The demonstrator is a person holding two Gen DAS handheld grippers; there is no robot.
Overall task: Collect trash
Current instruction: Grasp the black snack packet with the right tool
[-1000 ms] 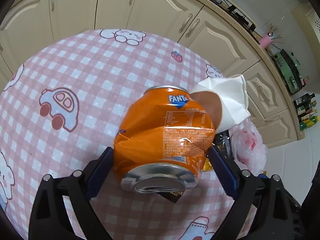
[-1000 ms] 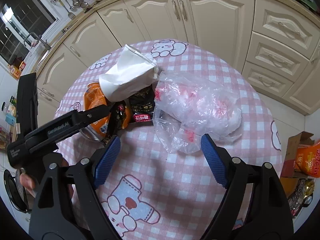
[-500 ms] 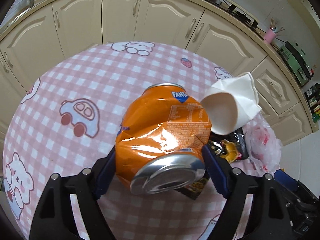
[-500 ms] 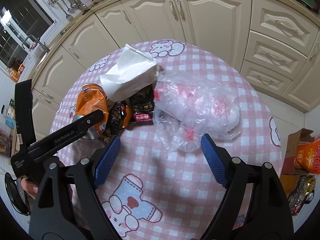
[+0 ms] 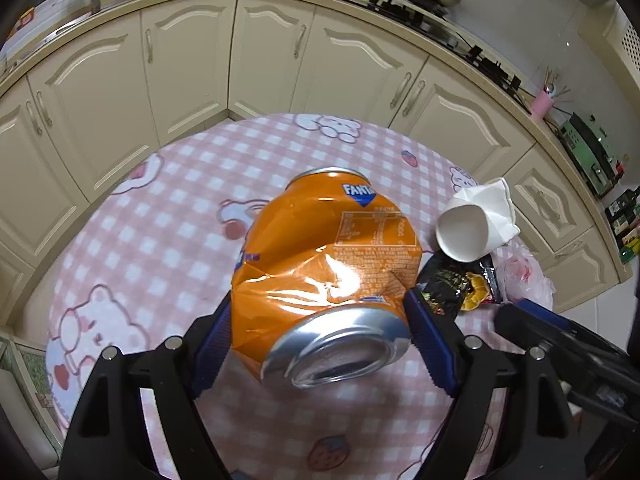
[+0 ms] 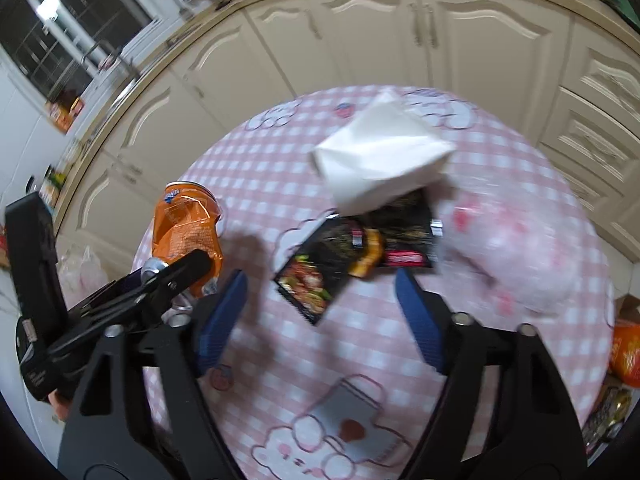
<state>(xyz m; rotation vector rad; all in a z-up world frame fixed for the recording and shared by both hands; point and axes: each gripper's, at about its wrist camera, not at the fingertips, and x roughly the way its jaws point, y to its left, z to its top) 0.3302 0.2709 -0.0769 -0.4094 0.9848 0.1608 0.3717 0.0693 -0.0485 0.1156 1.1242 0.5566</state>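
A crushed orange Fanta can [image 5: 324,272] is clamped between the blue pads of my left gripper [image 5: 320,320], bottom end toward the camera, held a little above the pink checked table [image 5: 160,240]. The right wrist view has the same can [image 6: 184,228] at the left. My right gripper [image 6: 320,284] hovers over the table [image 6: 280,360]; its jaws are closing but the pads press on nothing. A black snack wrapper [image 6: 312,276] lies on the cloth between and below its tips. A second black wrapper [image 6: 404,236], a crumpled white paper cup [image 6: 380,164] and a clear plastic bag [image 6: 520,248] lie beyond.
Cream kitchen cabinets [image 5: 272,52] curve around the far side of the round table. A cardboard box with orange packets [image 6: 626,352] stands on the floor at the right. A pale plastic bag [image 6: 80,268] sits on the floor at the left.
The left gripper closed on the can and lifted it away from the paper cup. The right gripper swung left from the plastic bag to over the black wrappers, and its jaws narrowed.
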